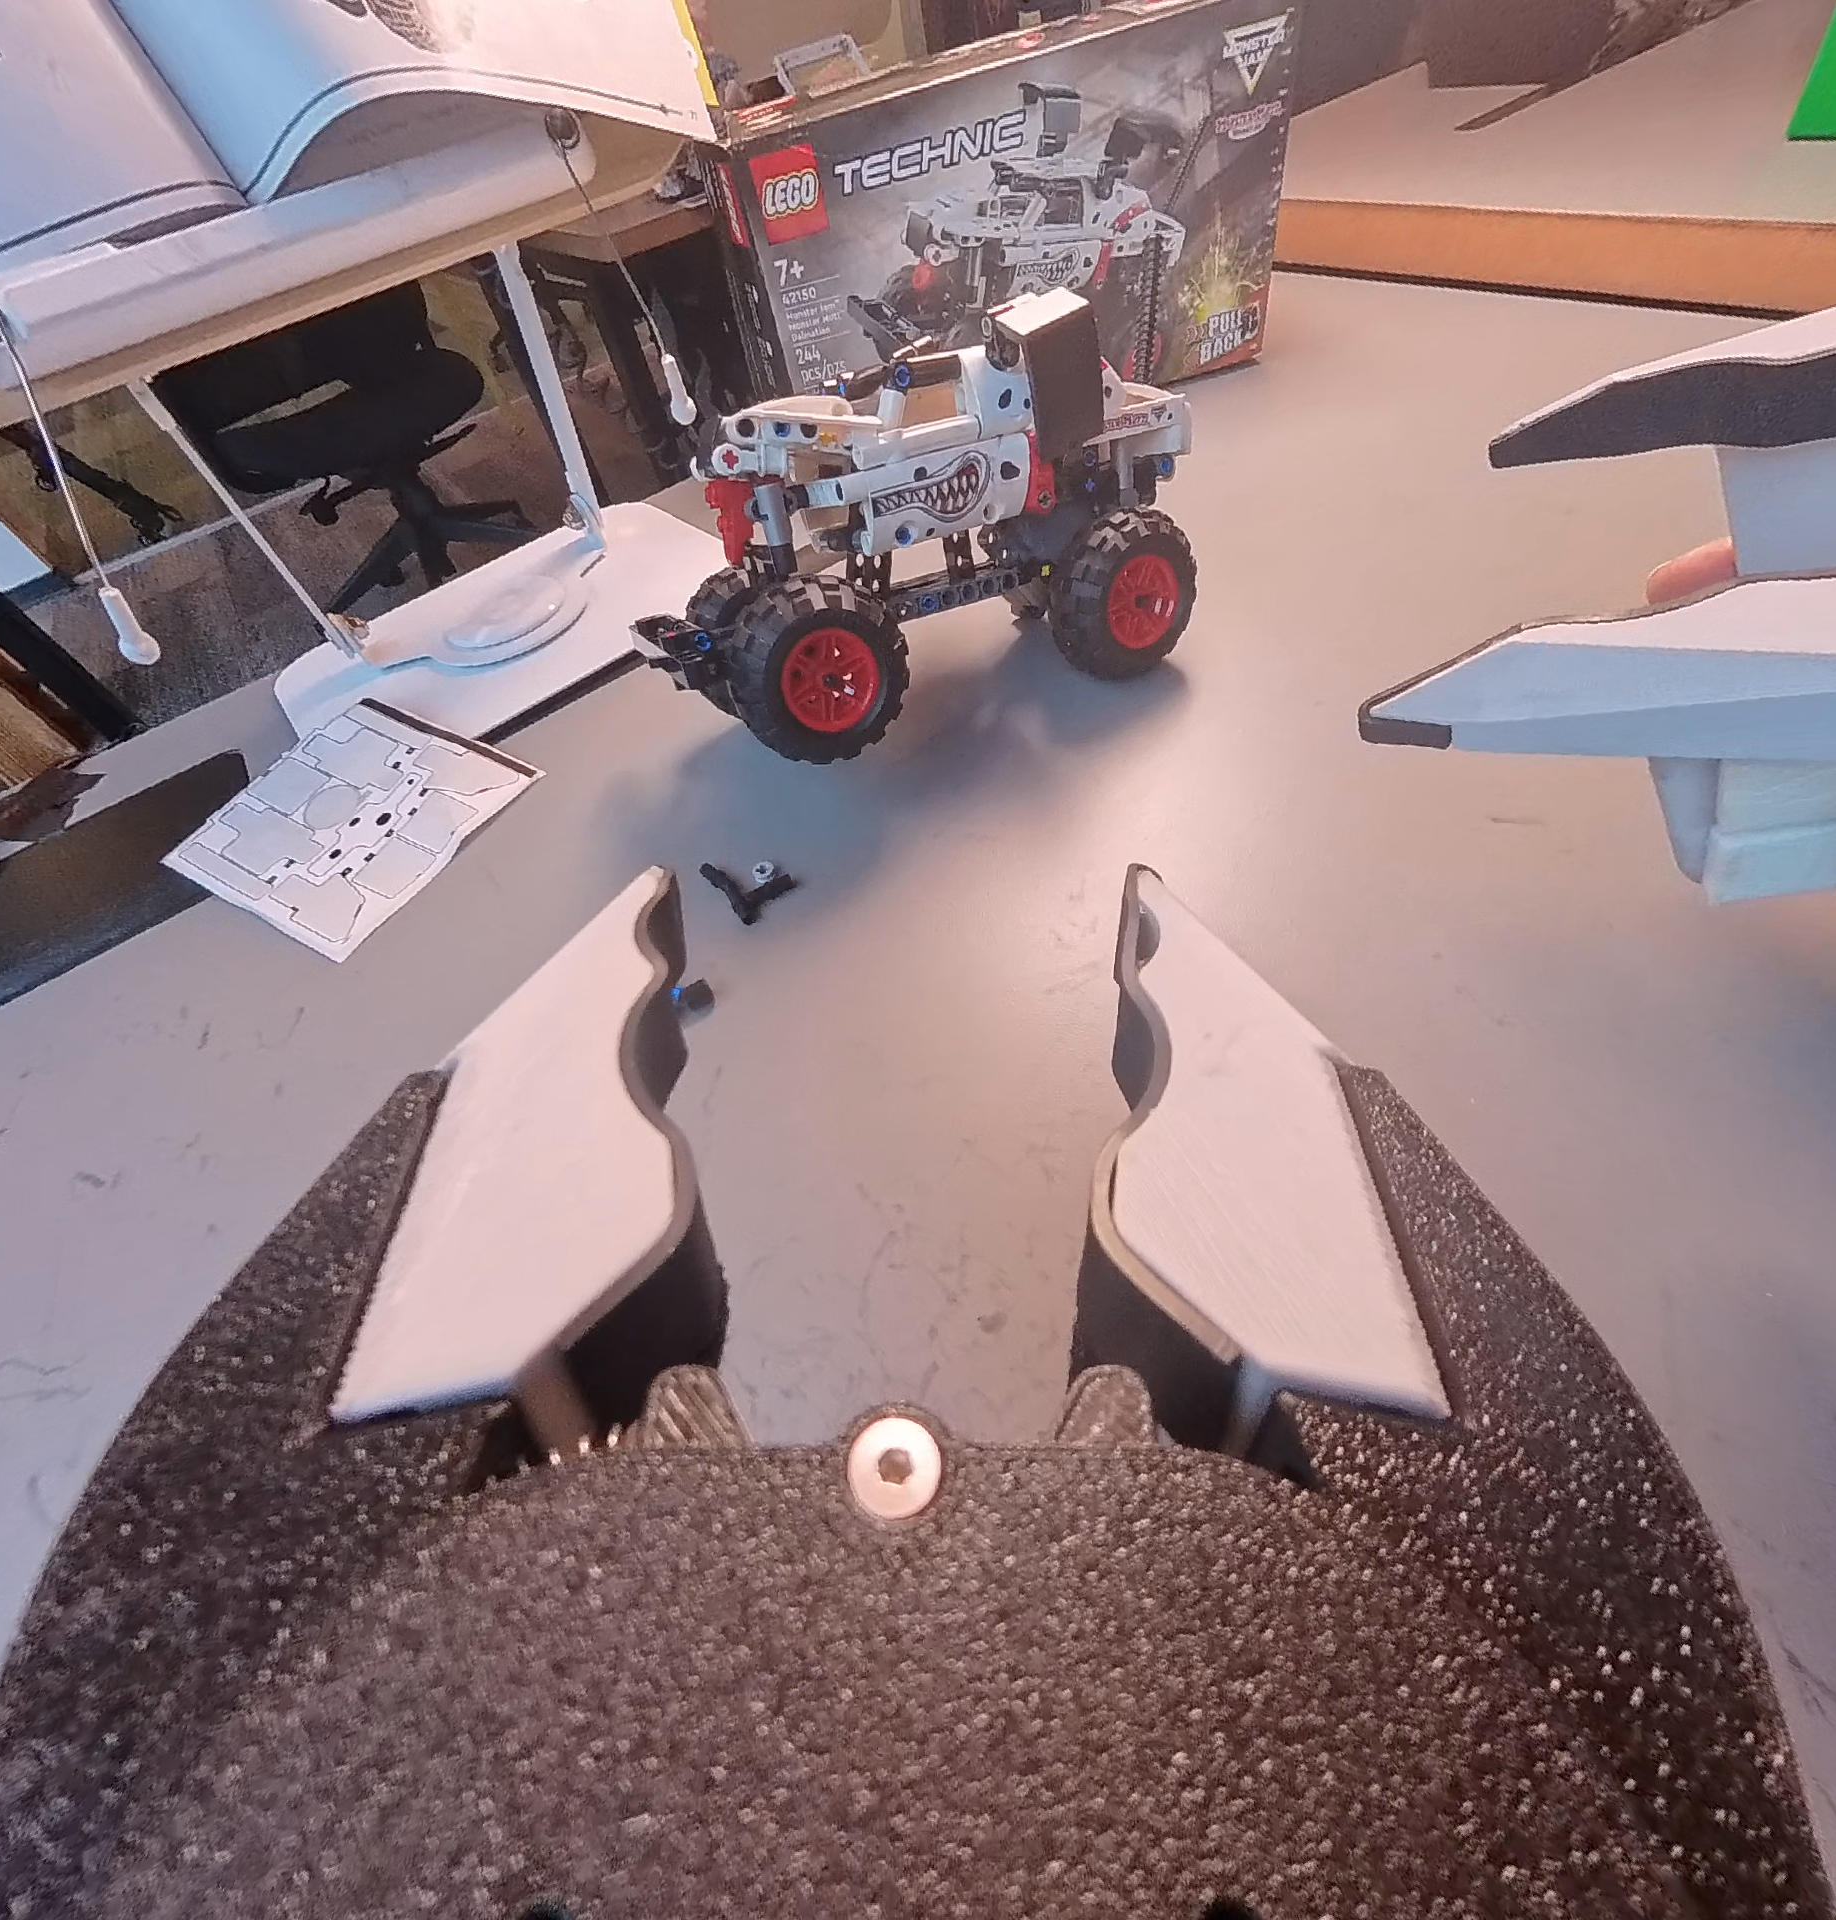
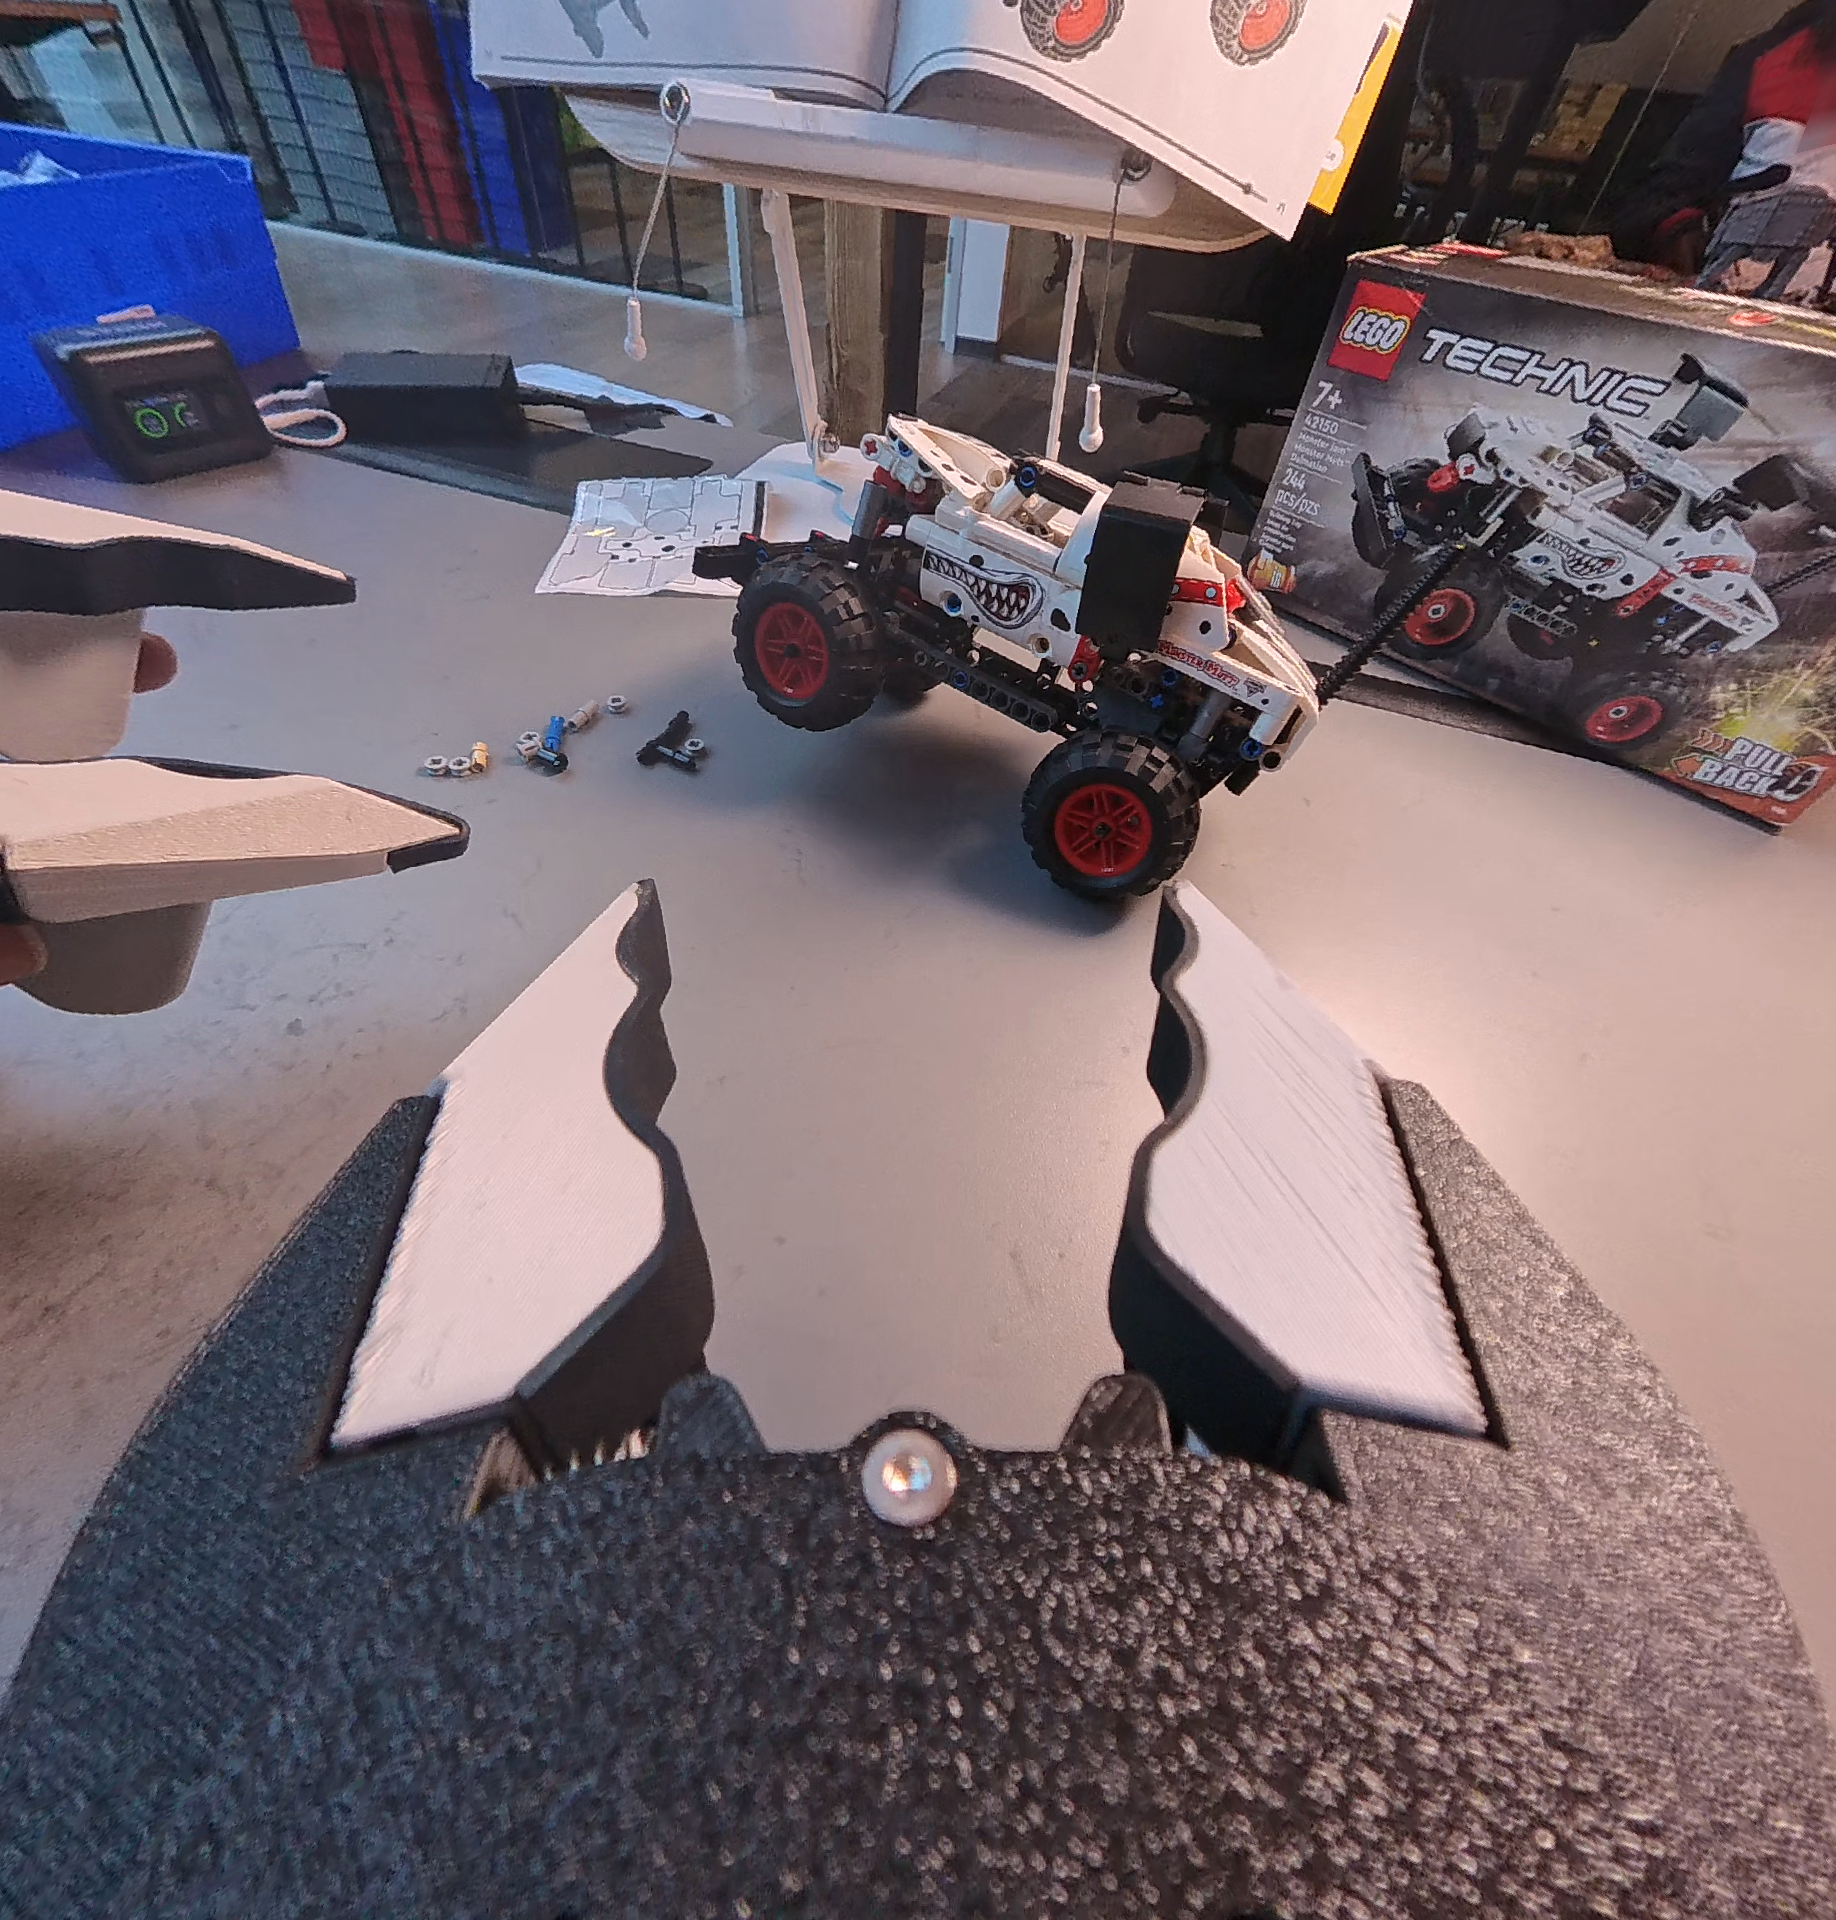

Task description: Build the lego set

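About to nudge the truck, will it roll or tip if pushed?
The truck will probably roll: it stands on four knobby tyres on the smooth table. It may tip under a high sideways push, since the body sits tall above the wheels.

Setting: an office or lab workspace. The work surface is a grey, scuffed desk (image 2: 893, 1039). Beyond it, ahead of the right hand-held gripper (image 2: 909, 914), stands a black swivel office chair (image 1: 374, 416). To the front left of that gripper are a blue storage bin (image 2: 114, 270), a black charger unit (image 2: 155, 400) and a black power adapter (image 2: 426, 395). Stacked storage racks (image 2: 374, 135) line the background.
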A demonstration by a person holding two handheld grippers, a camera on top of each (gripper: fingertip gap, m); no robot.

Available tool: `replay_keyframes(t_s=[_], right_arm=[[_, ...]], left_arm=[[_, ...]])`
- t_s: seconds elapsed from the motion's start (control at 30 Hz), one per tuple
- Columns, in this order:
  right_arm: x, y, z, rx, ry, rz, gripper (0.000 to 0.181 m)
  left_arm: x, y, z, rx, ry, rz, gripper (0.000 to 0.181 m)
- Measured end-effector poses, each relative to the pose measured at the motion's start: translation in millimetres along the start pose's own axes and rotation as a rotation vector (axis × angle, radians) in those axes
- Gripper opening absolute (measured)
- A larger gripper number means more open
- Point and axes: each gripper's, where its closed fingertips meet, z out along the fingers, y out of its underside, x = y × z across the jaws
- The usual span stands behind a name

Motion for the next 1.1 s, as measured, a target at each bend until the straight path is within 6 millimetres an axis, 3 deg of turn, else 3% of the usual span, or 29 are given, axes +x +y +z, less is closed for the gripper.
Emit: replay_keyframes(t_s=[1.1], right_arm=[[3.3, 0.1, -0.3, 0.001, 0.026, -0.003, 0.095]], left_arm=[[-8.7, -2.0, -3.2, 0.027, -0.016, -0.038, 0.086]])
